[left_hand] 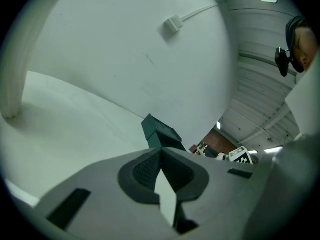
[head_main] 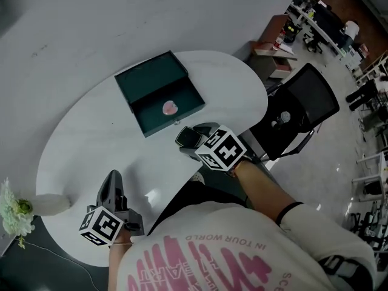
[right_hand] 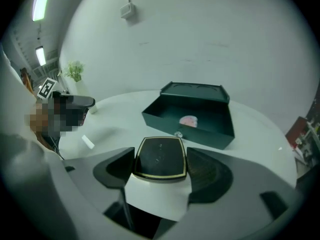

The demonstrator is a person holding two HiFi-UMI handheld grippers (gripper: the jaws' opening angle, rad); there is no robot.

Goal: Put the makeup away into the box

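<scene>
A dark green box (head_main: 143, 79) lies open on the white table (head_main: 85, 138), with a pink makeup item (head_main: 170, 108) inside it. My right gripper (head_main: 193, 139) hovers just short of the box's near side, shut on a black compact with a gold rim (head_main: 188, 137). In the right gripper view the compact (right_hand: 160, 159) sits between the pads of the right gripper (right_hand: 161, 154), and the box (right_hand: 220, 134) with the pink item (right_hand: 188, 120) lies just beyond. My left gripper (head_main: 113, 177) is over the table's near left part, shut and empty (left_hand: 160, 153); the box (left_hand: 159, 133) shows far ahead.
A white vase (head_main: 51, 204) with pale flowers (head_main: 15, 214) stands at the table's left edge. A small white piece (right_hand: 88, 142) lies on the table. A black office chair (head_main: 306, 102) stands to the right of the table, with desks and clutter beyond.
</scene>
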